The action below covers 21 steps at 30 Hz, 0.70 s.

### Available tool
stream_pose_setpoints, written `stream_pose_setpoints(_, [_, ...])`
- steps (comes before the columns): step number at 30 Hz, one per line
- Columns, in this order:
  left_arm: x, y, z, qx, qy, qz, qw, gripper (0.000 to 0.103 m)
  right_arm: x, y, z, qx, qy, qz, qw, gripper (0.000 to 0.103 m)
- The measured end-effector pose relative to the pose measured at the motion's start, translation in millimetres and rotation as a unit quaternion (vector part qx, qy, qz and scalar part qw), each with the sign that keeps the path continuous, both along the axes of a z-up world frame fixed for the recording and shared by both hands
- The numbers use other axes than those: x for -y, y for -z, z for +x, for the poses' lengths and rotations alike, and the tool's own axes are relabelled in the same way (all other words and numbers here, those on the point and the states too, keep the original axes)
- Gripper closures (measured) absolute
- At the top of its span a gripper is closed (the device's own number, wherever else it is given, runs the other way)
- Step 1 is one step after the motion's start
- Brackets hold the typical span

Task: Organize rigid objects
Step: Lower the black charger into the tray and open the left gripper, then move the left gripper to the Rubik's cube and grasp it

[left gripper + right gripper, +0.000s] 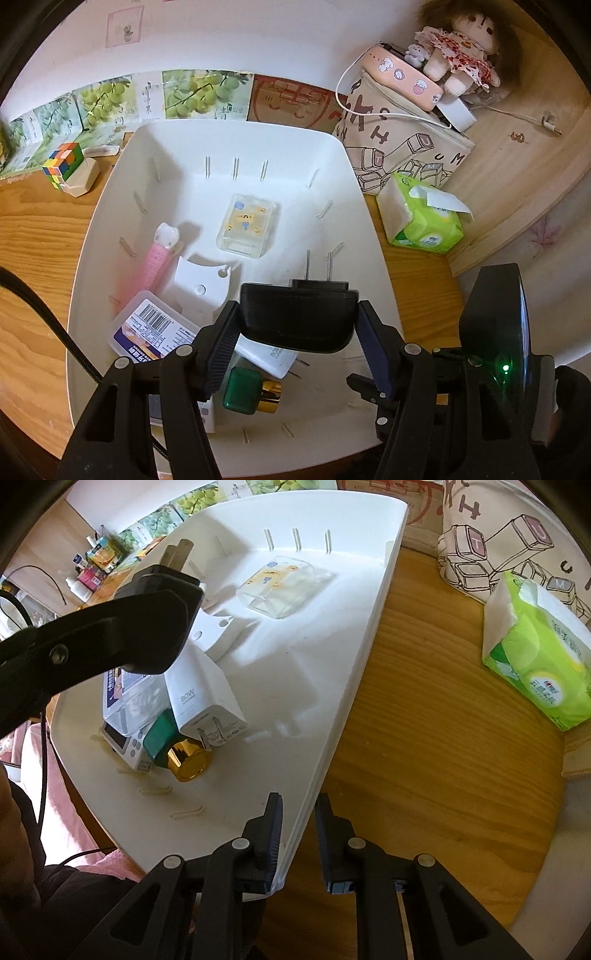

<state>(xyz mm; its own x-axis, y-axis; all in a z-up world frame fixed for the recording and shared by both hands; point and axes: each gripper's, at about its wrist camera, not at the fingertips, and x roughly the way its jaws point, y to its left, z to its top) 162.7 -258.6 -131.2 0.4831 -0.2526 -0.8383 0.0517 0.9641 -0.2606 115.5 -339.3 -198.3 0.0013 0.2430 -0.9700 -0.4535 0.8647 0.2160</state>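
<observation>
1. Black plug adapter point(299, 317): sits between the fingers of the left claw point(295, 339), prongs pointing toward twelve o'clock, above the white basket point(354, 206). The left pad lies against its side; at the right pad a narrow gap shows, so the claw stands slightly apart around it.
2. Basket contents, left wrist view: a clear case with yellow print point(246, 229) at centre; a pink stick with a white cap point(147, 262) at nine o'clock of it; a white bracket point(201, 288), a labelled clear box point(155, 328), a white charger point(266, 356) and a green bottle with a gold cap point(251, 393) toward six o'clock.
3. Right claw point(298, 843): nearly together, straddling the basket's near rim point(354, 686); contact with both pads cannot be confirmed.
4. Wooden surface point(424, 738): a green tissue pack point(424, 218) lies at three o'clock of the basket, a puzzle cube point(62, 162) at ten o'clock.
</observation>
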Motion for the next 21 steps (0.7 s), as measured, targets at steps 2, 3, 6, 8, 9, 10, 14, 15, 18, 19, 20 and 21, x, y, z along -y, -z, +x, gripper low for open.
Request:
stream_pose_setpoints(2, [-3, -2, 0, 0.004, 0.001, -0.005, 1.0, 0.023, -2, 0, 0, 0.0, 0.003, -0.006, 1.0, 0.086])
stream_pose_setpoints(3, [-6, -4, -1, 0.008, 0.002, -0.008, 0.9999, 0.023, -3, 0, 0, 0.0, 0.006, -0.01, 1.0, 0.087])
stream_pose_setpoints(6, [-14, -11, -2, 0.015, 0.006, -0.01, 0.9998, 0.021, -7, 1, 2, -0.004, 0.017, -0.022, 1.0, 0.089])
stream_pose_setpoints(8, [-25, -17, -2, 0.023, 0.003, -0.012, 0.9997, 0.02, -10, 3, 5, -0.007, 0.028, -0.031, 0.999, 0.09])
stream_pose_setpoints(9, [-30, -19, -2, 0.026, 0.002, -0.013, 0.9996, 0.02, -11, 4, 7, -0.008, 0.033, -0.036, 0.999, 0.091])
stream_pose_setpoints(10, [-36, -21, -1, 0.028, -0.001, -0.013, 0.9995, 0.02, -13, 4, 9, -0.008, 0.039, -0.04, 0.998, 0.091])
stream_pose_setpoints(14, [-67, -27, 4, 0.037, -0.018, -0.014, 0.9991, 0.02, -18, 5, 19, -0.009, 0.063, -0.056, 0.996, 0.092])
stream_pose_setpoints(15, [-76, -28, 5, 0.038, -0.024, -0.013, 0.9989, 0.02, -19, 6, 21, -0.01, 0.069, -0.06, 0.996, 0.092])
stream_pose_setpoints(18, [-107, -31, 10, 0.043, -0.044, -0.007, 0.9981, 0.02, -21, 7, 24, -0.012, 0.089, -0.072, 0.993, 0.092])
stream_pose_setpoints(19, [-119, -32, 12, 0.044, -0.052, -0.005, 0.9977, 0.02, -22, 8, 27, -0.014, 0.098, -0.076, 0.992, 0.092])
stream_pose_setpoints(20, [-128, -32, 14, 0.045, -0.058, -0.003, 0.9973, 0.02, -23, 8, 30, -0.016, 0.107, -0.079, 0.991, 0.092])
stream_pose_setpoints(21, [-142, -32, 17, 0.045, -0.068, 0.0, 0.9967, 0.02, -24, 9, 32, -0.018, 0.116, -0.084, 0.99, 0.092])
